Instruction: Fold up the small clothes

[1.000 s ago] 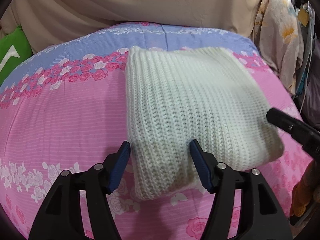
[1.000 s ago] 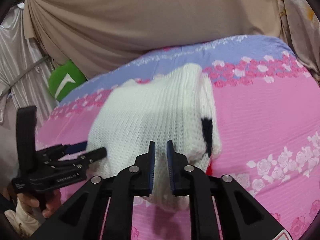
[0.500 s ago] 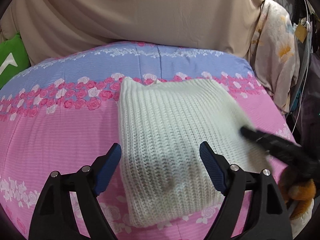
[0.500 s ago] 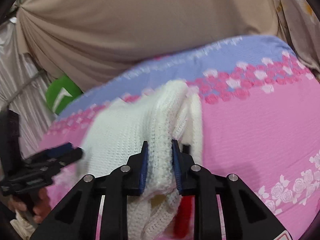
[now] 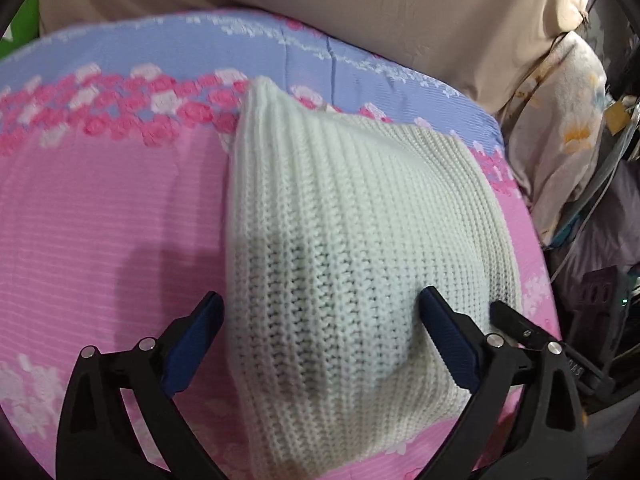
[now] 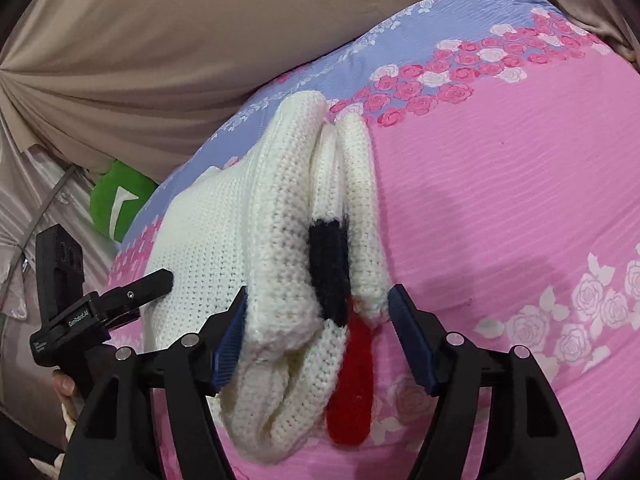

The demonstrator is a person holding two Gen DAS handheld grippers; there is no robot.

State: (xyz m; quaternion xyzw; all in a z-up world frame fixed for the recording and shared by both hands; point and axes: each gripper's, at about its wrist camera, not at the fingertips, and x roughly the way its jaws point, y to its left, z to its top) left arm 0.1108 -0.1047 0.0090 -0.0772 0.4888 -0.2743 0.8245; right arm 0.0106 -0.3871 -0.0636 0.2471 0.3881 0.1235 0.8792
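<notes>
Folded white knit sweater, lying on pink floral bedspread, released since half a second ago: right gripper opening off stacked edge, left gripper widening astride near end, neither pinching; fold apparently complete, next likely withdrawal or final tidy.

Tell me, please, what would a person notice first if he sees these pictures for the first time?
First, the folded white knitted sweater lying in the middle of the pink flowered bedsheet. In the right wrist view its layered edge shows a black patch and a red patch. The left hand-held gripper and the right hand-held gripper each straddle a near end of the sweater, jaws opening, pads not pressing it.
</notes>
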